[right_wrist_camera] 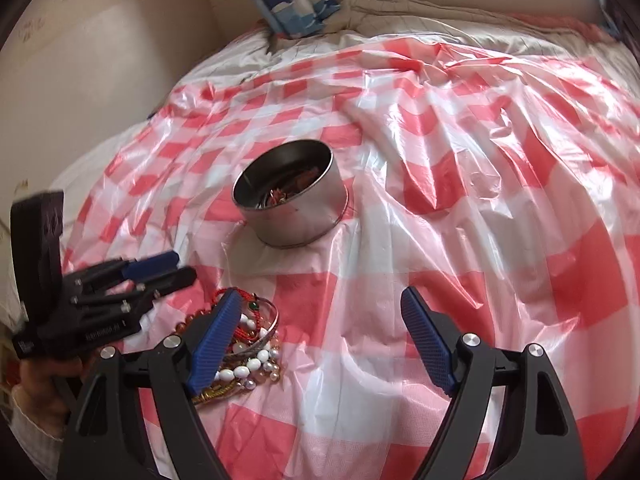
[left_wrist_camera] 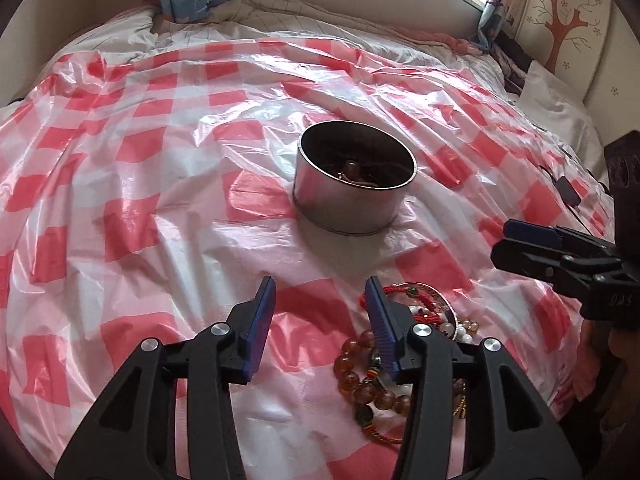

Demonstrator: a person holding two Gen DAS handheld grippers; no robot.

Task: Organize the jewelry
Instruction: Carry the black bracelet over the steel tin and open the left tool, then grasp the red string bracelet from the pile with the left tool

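Jewelry heap of amber beads, red cord and pearls (left_wrist_camera: 404, 356) lies on red-and-white checked plastic sheet (left_wrist_camera: 160, 184), near round metal tin (left_wrist_camera: 352, 184). Left gripper (left_wrist_camera: 322, 320) and right gripper (right_wrist_camera: 320, 344) both gape, holding nothing, beside the heap.

Shiny metal tin (left_wrist_camera: 344, 208) on glossy plastic sheet (left_wrist_camera: 160, 200)
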